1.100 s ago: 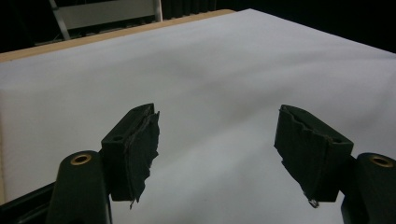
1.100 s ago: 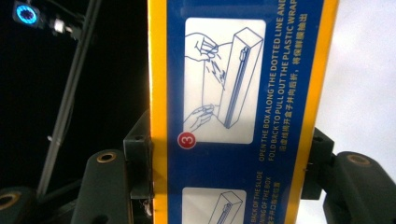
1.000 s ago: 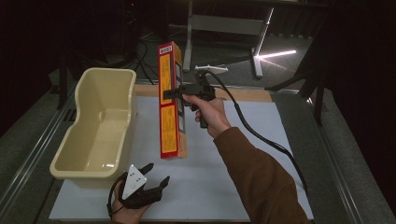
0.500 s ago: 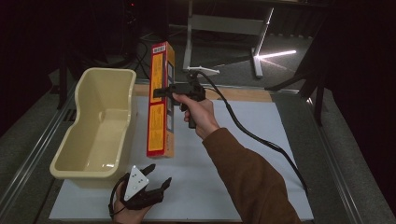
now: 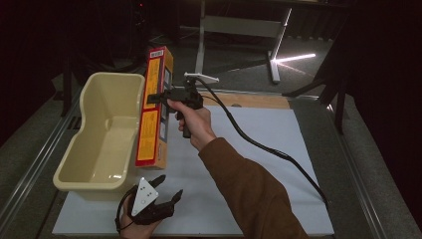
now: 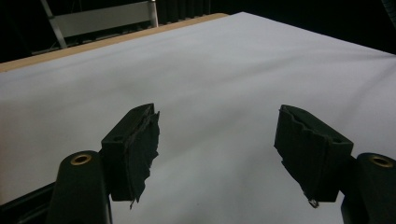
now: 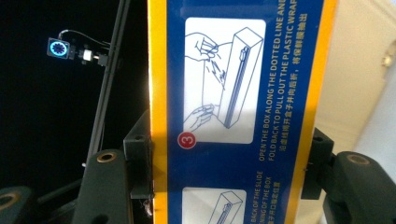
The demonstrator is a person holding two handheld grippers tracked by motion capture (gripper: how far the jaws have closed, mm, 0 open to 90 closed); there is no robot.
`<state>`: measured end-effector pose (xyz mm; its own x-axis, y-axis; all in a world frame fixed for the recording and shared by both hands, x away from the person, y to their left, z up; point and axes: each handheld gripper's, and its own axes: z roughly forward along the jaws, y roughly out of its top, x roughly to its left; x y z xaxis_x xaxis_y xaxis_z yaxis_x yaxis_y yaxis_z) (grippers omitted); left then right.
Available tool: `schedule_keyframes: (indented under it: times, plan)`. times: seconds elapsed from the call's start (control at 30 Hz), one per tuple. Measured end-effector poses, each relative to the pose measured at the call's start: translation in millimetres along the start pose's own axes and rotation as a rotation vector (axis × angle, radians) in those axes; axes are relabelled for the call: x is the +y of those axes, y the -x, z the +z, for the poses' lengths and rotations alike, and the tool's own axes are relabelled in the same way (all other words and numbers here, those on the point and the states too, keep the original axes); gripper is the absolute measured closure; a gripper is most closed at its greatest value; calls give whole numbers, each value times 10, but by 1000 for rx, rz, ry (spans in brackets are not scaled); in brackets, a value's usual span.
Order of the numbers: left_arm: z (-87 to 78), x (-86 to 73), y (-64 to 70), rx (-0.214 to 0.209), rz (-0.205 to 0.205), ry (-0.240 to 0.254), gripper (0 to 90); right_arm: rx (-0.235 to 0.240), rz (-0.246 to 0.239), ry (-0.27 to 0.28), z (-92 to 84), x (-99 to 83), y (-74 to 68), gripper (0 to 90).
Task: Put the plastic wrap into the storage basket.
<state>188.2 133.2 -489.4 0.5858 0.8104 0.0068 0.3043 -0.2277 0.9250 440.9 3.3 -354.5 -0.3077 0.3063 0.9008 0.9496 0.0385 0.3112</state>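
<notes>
White desk (image 5: 278, 149): right gripper (image 5: 155, 97) clamps long wrap box (image 5: 154, 107) mid-length, beside tub (image 5: 107, 129). Light, stiff, crushable cardboard. Left gripper (image 5: 166, 191) open, empty.

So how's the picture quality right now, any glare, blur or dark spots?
High view: dim and soft, surroundings black, a bright light streak on the far floor. Left gripper view: white table sheet evenly lit, the left gripper sharp. Right gripper view: print on the plastic wrap box readable, background black, tub washed pale.
</notes>
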Motion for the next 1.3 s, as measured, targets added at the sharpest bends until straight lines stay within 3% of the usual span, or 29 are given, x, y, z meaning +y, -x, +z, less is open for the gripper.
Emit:
schedule_keyframes:
  times: [0.17,0.3,0.43,0.73,0.87,0.97,1.17,1.3]
  plan:
    - [-11,1,10,10,16,0,299,-8,-15,12,113,2,-72,392]
    - [-14,3,25,10,27,0,299,12,21,18,207,7,-78,392]
    - [-16,3,31,10,26,2,298,-8,4,-1,332,8,-101,392]
    - [-51,4,2,15,16,14,298,49,95,-27,652,-7,-49,393]
    - [-63,3,0,9,16,24,296,19,67,-46,758,-24,-53,392]
    - [-62,1,1,8,15,27,296,52,108,-56,837,-54,-32,392]
    - [-72,1,-2,5,16,30,294,3,83,-70,950,-85,-13,391]
    - [-76,0,0,4,15,31,295,-4,84,-69,994,-96,11,390]
